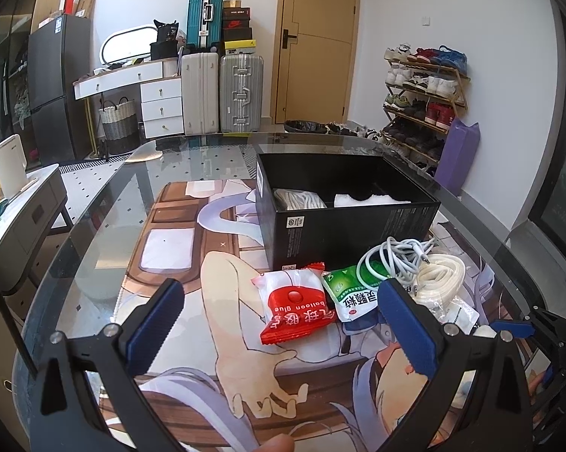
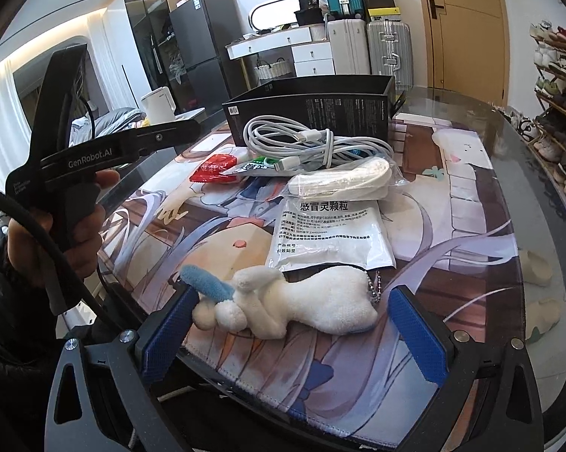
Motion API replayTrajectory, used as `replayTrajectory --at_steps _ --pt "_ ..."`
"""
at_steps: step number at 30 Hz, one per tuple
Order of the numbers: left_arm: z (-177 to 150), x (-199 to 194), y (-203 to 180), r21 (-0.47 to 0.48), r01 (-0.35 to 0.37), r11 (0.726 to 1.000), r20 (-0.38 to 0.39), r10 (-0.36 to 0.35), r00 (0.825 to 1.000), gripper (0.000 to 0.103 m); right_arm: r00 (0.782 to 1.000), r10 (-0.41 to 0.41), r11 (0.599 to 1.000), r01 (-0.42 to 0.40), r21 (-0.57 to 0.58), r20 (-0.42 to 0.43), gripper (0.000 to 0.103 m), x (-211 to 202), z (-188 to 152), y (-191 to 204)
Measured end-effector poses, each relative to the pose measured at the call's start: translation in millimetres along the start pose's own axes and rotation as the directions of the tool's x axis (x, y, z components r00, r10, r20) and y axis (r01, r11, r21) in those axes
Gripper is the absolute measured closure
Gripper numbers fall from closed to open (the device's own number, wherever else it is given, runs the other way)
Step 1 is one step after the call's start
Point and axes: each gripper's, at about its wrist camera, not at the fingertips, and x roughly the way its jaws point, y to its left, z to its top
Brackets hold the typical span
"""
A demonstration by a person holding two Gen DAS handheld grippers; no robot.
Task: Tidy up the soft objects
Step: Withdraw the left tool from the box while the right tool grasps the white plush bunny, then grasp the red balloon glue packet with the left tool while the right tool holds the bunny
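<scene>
Right gripper low at near edge of mat, jaws wide, nothing held. Plush rabbit lying on its side between the pads, ears toward left pad, ball chain at far end near right pad. Not yet touched, as far as visible. Likely light, squashy, fuzzy enough not to slip; a pinch across the thick body should hold best, limbs and ears too floppy, chain likely to dangle and snag.

Just beyond rabbit: flat silver sachet, slick foil look, probably hard to pinch off the mat. Past it, white roll in clear wrap, soft, wrapper possibly slippery.

Left gripper hovering above mat, jaws wide and empty. Red packet lying between the pads, green sachet touching it on the right, partly behind right pad. Both thin, crinkly, light; edge grip probably needed.

Farther on: white cable loosely coiled on top of the pile, limp, likely to unravel if lifted by one loop.

Farthest: black box, open top, divider inside, white soft items in both compartments, exact kind unclear. Presumably destination for the rabbit.
</scene>
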Motion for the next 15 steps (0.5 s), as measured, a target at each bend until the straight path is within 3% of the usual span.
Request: replayTrajectory --at_steps 6,8,15 --pt "-1.9 2.3 -0.4 0.004 -0.001 1.0 -0.008 0.001 1.0 0.0 1.0 -0.012 1.0 0.013 -0.022 0.006 0.002 -1.0 -1.8 2.5" --pt "-2.0 2.4 -0.4 0.004 -0.001 1.0 -0.008 0.001 1.0 0.0 1.0 -0.01 0.999 0.01 -0.032 0.008 0.008 -1.4 -2.6 4.3" --pt "-2.2 2.5 -0.4 0.004 -0.001 1.0 -0.008 0.001 1.0 0.0 0.999 -0.017 0.999 0.019 -0.049 0.036 0.013 -6.2 -5.3 4.9"
